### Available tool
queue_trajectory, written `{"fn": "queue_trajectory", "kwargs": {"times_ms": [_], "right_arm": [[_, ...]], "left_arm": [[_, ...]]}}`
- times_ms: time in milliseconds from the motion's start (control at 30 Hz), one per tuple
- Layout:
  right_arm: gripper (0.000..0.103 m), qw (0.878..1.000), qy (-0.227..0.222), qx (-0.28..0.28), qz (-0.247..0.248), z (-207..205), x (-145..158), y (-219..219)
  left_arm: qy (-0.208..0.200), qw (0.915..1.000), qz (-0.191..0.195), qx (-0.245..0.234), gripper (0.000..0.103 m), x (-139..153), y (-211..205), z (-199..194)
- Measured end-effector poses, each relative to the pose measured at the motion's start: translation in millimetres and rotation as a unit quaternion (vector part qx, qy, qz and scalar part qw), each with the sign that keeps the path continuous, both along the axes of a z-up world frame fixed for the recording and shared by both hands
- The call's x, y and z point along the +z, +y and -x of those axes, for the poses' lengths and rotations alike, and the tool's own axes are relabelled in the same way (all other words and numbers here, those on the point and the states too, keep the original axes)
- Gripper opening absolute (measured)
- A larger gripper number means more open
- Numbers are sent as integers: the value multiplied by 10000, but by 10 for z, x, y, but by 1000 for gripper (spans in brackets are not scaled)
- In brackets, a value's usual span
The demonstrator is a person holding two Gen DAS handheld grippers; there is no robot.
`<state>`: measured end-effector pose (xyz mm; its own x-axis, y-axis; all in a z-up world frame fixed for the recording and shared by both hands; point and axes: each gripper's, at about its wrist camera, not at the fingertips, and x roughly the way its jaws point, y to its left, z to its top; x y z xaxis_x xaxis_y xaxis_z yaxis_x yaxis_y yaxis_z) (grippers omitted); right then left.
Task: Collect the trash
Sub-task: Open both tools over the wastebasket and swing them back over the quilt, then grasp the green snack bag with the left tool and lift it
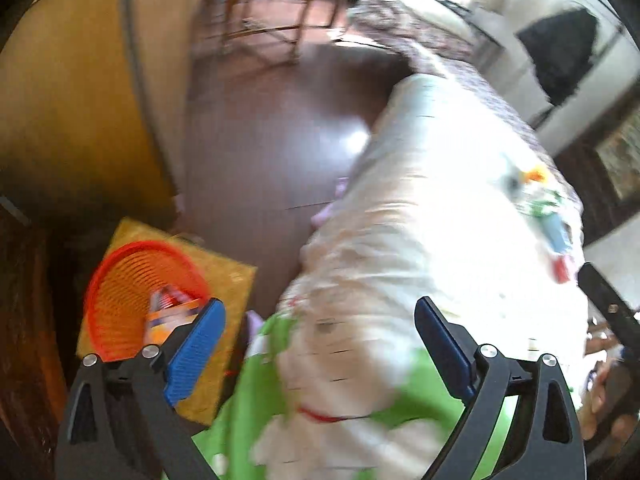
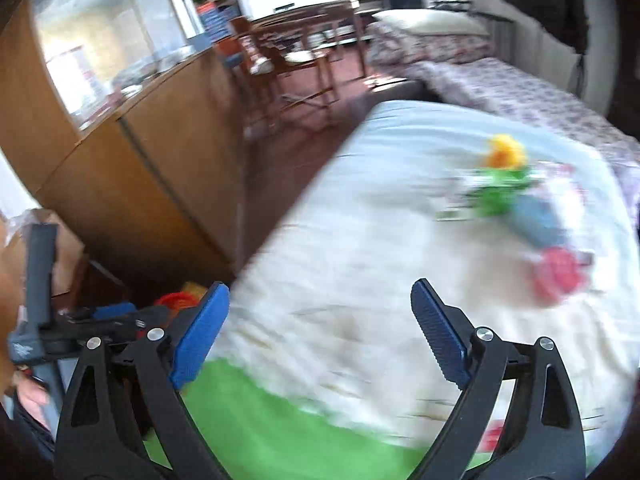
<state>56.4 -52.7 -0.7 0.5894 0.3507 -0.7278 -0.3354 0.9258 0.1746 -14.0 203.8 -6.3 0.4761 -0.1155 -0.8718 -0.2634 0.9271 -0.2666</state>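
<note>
Both the left tongs (image 1: 318,340) and right tongs (image 2: 320,322) gape wide, holding nothing, above the white-and-green bedspread (image 2: 340,240). Blurred colourful wrappers (image 2: 520,208) lie on it; the orange mesh plastic basket (image 1: 120,280), holding some wrappers, sits on the floor beside the bed.

Basket (image 1: 136,296) on floor left of bed (image 1: 440,240)

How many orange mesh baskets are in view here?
1. The orange mesh basket stands on a yellow board on the floor beside the bed, some trash inside; the right wrist view shows only its edge.
</note>
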Motion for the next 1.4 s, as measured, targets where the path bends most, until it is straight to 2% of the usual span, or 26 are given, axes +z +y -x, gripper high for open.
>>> {"fn": "queue_trajectory", "kwargs": {"times_ms": [100,267,400,500,767,867,967,1133,1200,1400], "right_arm": [[93,9989,-227,-319,247,-72,-4,-350],[95,9909,-530,-1156,441,-160,-90,-895],[95,9865,-413,-1550,337,-222,-245,-1249],[95,9833,-234,-1788,236,-259,-366,-1463],[95,9776,-148,-2079,310,-325,-504,-1619],[95,9776,-64,-2087,279,-345,-532,-1620],[95,9794,-13,-1999,272,-374,-555,-1615],[95,9814,94,-1895,283,-421,-599,-1582],[95,9815,137,-1898,229,-434,-616,-1600],[95,9808,377,-1913,2,-509,-702,-1650]], "left_arm": [[-159,9993,-65,-323,94,38,-379,-179],[-171,9967,-154,-784,94,17,-992,-490],[-74,9948,-55,-1011,94,-77,-1377,-746],[-52,9951,-13,-988,94,-136,-1555,-887],[-211,9927,-490,-1079,94,-178,-1874,-1285],[-342,9859,-914,-1362,94,-138,-2011,-1476],[-338,9751,-1249,-1801,94,-127,-2133,-1672],[-479,9521,-1787,-2436,94,-115,-2310,-1916],[-472,9452,-1934,-2588,94,-144,-2401,-2026],[-474,9326,-2035,-2944,94,-278,-2609,-2236]]}}
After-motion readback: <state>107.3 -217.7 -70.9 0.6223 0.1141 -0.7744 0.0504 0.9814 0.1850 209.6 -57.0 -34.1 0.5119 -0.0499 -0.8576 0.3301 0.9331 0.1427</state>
